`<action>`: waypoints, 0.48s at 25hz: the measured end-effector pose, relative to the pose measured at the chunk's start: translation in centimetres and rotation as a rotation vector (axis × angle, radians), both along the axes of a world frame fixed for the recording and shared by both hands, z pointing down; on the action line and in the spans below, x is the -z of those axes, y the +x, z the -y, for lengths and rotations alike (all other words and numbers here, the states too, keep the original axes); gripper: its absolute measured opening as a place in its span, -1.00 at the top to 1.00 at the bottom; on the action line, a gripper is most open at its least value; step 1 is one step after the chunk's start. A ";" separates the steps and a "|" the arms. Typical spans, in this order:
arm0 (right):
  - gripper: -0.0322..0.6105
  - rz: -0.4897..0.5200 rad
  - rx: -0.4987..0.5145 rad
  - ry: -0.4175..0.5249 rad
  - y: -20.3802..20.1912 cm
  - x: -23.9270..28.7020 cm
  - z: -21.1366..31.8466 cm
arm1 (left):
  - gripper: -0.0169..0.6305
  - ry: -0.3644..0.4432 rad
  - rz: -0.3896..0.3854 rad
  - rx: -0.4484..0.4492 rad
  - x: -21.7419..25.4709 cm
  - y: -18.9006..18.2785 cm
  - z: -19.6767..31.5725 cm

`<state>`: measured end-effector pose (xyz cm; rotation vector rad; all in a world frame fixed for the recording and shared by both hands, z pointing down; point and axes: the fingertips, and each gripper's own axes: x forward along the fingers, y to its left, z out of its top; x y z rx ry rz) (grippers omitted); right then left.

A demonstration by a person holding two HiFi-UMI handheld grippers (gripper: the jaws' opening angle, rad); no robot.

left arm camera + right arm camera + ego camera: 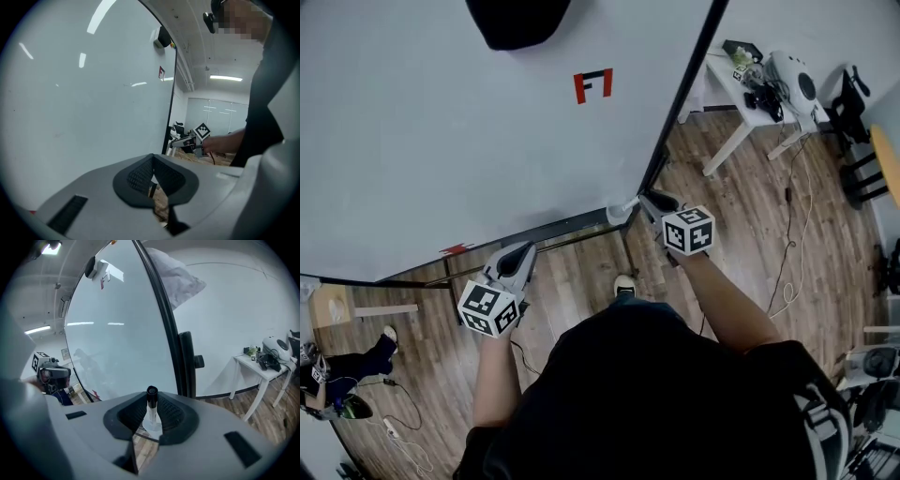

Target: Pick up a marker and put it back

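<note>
A white marker with a black cap [151,405] stands between the pads of my right gripper [150,422], which is shut on it. In the head view that marker [623,212] pokes out of the right gripper [647,202] at the lower right corner of the whiteboard [441,141], just off the end of its tray [553,233]. My left gripper [525,253] hovers close before the tray, further left. Its pads [140,176] meet with nothing between them.
A red mark [592,84] and a black eraser-like shape [516,19] sit on the whiteboard. Something red [456,249] lies at the tray's left. A white table [750,103] with gear stands at the right. Cables run over the wooden floor [750,244].
</note>
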<state>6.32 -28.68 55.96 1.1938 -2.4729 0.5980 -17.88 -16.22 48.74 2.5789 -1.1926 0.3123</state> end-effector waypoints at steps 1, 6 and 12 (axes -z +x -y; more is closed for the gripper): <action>0.71 0.004 -0.003 0.008 0.2 0.5 -0.4 | 0.91 0.004 0.000 -0.004 0.2 0.1 -0.3; 0.71 0.012 -0.014 0.034 1.1 1.9 -2.5 | 0.91 0.020 0.004 -0.023 0.7 0.6 -1.6; 0.71 0.020 -0.038 0.045 2.6 2.5 -5.1 | 0.91 0.030 0.003 -0.049 1.2 1.6 -2.9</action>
